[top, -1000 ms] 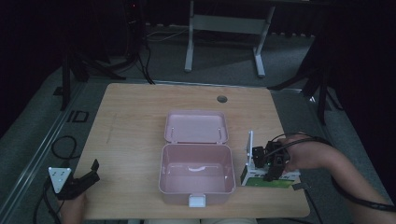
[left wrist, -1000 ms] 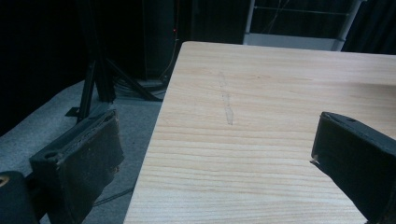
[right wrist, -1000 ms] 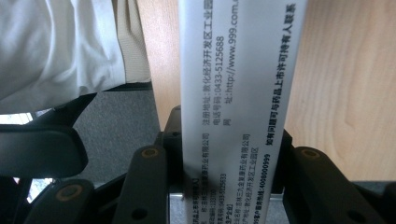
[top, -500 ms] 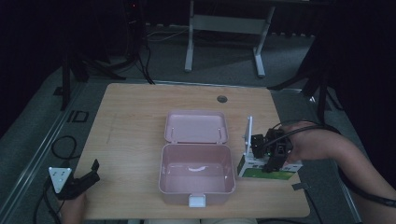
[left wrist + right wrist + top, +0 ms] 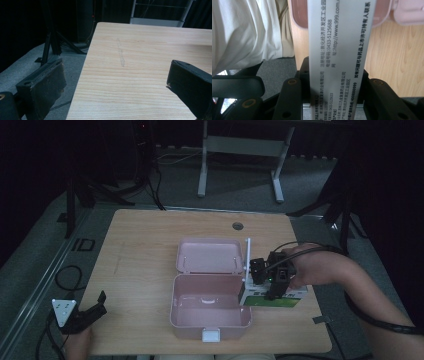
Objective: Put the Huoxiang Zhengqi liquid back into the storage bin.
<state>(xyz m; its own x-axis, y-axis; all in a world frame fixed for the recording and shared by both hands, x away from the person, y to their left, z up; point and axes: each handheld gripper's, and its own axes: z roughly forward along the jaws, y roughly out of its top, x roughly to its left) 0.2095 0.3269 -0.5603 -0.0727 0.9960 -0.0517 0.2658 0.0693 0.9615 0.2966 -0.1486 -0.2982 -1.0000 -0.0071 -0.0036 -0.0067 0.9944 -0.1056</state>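
Note:
An open pink lunch box [image 5: 210, 320] sits mid-table, its lid [image 5: 209, 256] lying flat behind it. My right gripper [image 5: 267, 275] is shut on a white and green medicine box [image 5: 272, 299], held just off the table against the lunch box's right side. A white flap [image 5: 247, 255] of it stands up. In the right gripper view the medicine box [image 5: 339, 50] with black printed text runs up between the jaws of the right gripper [image 5: 334, 82], and the pink lunch box [image 5: 298, 15] lies beyond. My left gripper [image 5: 97, 306] rests at the table's front left corner, open. In its own view the left gripper [image 5: 116, 75] has nothing between the jaws.
The wooden table [image 5: 145, 245] has a round cable hole [image 5: 237, 226] at its back edge. A metal stand [image 5: 240, 150] is on the floor behind. A strip of tape [image 5: 320, 319] lies at the front right. The person's light clothing [image 5: 249, 30] is below the table edge.
My right gripper has lifted the medicine box and carried it left, up against the pink lunch box. The left gripper has stayed put.

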